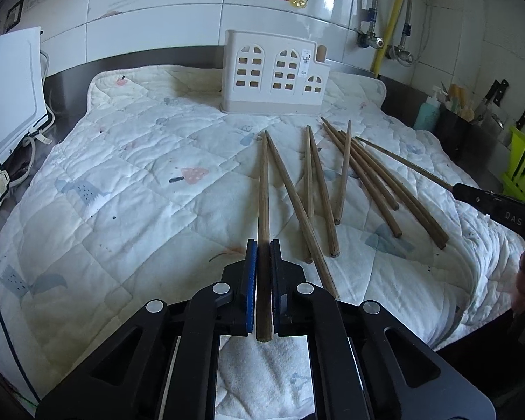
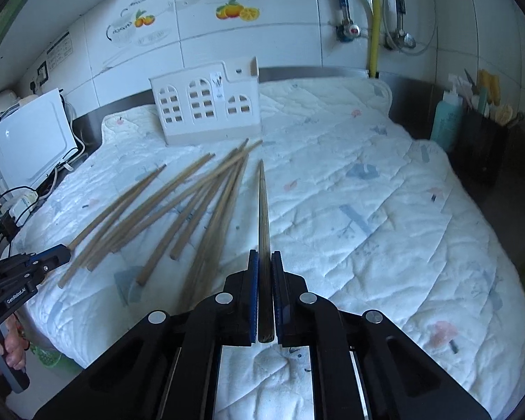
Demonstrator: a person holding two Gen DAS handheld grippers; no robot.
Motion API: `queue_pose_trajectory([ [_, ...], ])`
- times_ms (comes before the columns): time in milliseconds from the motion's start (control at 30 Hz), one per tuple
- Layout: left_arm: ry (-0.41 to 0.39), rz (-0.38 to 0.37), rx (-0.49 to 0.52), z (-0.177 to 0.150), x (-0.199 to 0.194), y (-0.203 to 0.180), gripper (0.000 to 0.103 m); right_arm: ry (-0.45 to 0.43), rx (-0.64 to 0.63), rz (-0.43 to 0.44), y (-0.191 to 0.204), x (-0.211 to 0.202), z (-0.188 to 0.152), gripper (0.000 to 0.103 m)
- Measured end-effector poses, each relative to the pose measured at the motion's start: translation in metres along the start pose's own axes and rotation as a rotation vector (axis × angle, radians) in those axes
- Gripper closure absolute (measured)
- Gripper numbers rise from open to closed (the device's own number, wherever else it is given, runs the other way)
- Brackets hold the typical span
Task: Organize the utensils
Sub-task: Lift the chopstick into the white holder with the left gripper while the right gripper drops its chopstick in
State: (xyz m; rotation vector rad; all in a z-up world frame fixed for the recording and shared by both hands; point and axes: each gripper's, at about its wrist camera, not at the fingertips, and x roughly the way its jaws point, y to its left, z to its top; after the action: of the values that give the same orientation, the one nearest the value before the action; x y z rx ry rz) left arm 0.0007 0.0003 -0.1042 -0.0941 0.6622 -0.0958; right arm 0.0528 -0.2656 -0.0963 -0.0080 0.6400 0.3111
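My left gripper is shut on one brown wooden chopstick, which points away toward the white house-shaped utensil holder. Several more chopsticks lie loose on the quilted cloth to its right. In the right wrist view my right gripper is shut on another chopstick, lifted over the cloth. The loose chopsticks fan out to its left, in front of the holder. Each gripper shows at the edge of the other's view: the right gripper and the left gripper.
A white appliance with cables stands left of the cloth. At the right are a teal bottle, a dark container of tools, knives and a green rack. A tiled wall with pipes lies behind.
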Motion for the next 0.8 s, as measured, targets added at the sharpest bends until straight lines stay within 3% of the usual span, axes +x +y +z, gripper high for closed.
queue_pose_trajectory([
  [400,-0.098,-0.043,-0.004,0.052,-0.027,0.013,0.098,-0.188,-0.127,0.005,0.009,-0.049,0.085,0.096],
  [800,-0.167,-0.066,0.025,0.129,-0.028,0.021,0.098,-0.265,-0.14,0.095,0.001,-0.048,0.226,0.096],
])
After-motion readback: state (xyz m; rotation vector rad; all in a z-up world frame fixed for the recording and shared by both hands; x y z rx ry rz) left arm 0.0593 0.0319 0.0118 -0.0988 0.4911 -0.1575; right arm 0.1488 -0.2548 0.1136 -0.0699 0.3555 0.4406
